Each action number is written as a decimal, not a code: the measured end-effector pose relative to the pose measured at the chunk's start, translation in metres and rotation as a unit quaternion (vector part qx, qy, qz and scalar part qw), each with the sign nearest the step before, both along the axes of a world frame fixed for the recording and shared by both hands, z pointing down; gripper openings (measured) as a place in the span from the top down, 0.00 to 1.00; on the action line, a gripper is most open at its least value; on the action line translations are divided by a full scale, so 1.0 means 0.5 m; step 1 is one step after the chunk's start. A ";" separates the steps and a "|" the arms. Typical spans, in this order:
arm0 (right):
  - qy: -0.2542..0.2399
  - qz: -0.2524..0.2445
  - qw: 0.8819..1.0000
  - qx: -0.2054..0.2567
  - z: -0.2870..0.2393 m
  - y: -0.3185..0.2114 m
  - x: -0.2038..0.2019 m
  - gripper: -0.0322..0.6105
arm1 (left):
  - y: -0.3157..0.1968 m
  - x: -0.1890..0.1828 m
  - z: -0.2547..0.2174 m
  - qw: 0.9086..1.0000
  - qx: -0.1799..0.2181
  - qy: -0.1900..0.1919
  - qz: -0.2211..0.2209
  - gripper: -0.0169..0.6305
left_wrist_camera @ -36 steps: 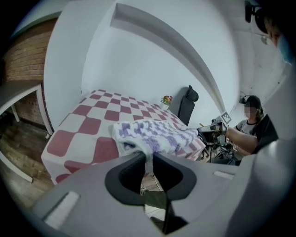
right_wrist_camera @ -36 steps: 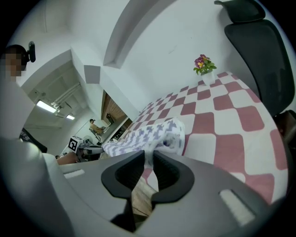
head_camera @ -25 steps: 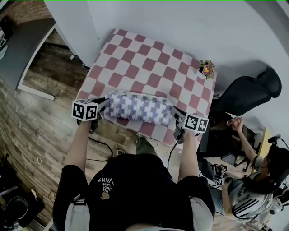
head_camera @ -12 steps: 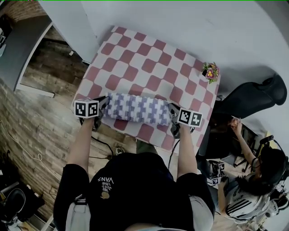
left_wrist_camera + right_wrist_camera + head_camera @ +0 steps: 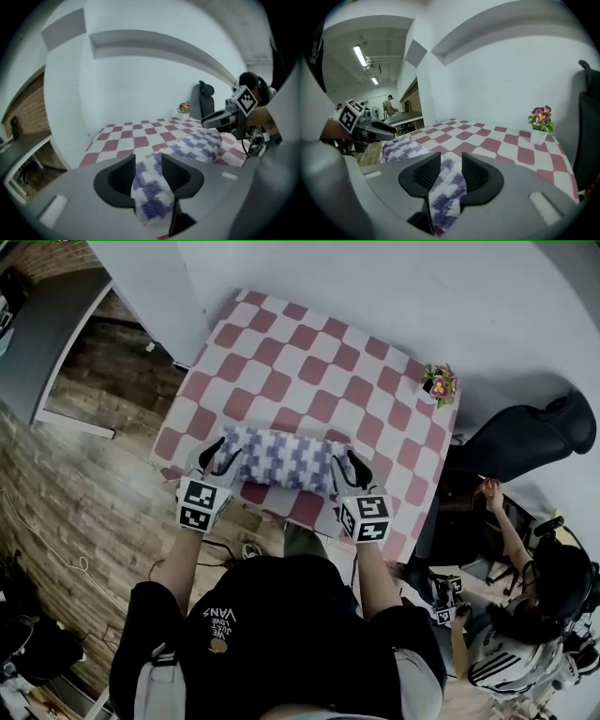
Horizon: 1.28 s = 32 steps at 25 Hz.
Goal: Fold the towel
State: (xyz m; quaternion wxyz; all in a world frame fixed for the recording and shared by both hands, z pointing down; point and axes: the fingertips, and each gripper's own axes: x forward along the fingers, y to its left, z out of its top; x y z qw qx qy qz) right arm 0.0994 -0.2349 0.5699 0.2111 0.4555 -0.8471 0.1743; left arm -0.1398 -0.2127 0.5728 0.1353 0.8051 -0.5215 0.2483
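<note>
The purple-and-white checked towel is lying as a long folded band near the lower edge of the red-and-white checked tabletop, just below the centre of the head view. The left hand-held gripper is being held at the band's lower-left corner and the right hand-held gripper at its lower-right corner. In each gripper view the jaws are standing apart, having just been opening, and a strip of towel is running between them; it does not appear to be pinched by the pads. Judged from this, the near edge is being set up for another fold toward the upper part of the frame. For the step to be done well, all layers should be taken fully between the jaws before they are closed. The two corners should be gripped at matching depth, then lifted and carried together so that the edge is kept straight. The small flower pot at the upper right is standing well apart from the towel.
</note>
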 end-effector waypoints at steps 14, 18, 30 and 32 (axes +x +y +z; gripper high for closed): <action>-0.005 0.073 0.996 -0.056 0.081 0.006 0.027 0.73 | 0.000 0.043 0.101 0.998 -0.048 -0.038 0.035 0.75; -0.221 0.178 0.957 -0.056 0.009 0.028 0.133 0.73 | 0.025 0.049 0.027 1.000 -0.001 -0.020 0.018 0.75; -0.431 0.260 0.810 -0.300 0.152 0.144 0.157 0.54 | 0.091 0.289 0.105 0.981 -0.051 -0.024 0.185 0.75; -0.443 0.254 0.806 -0.300 0.160 0.123 0.146 0.54 | 0.088 0.288 0.121 0.981 -0.059 -0.026 0.182 0.75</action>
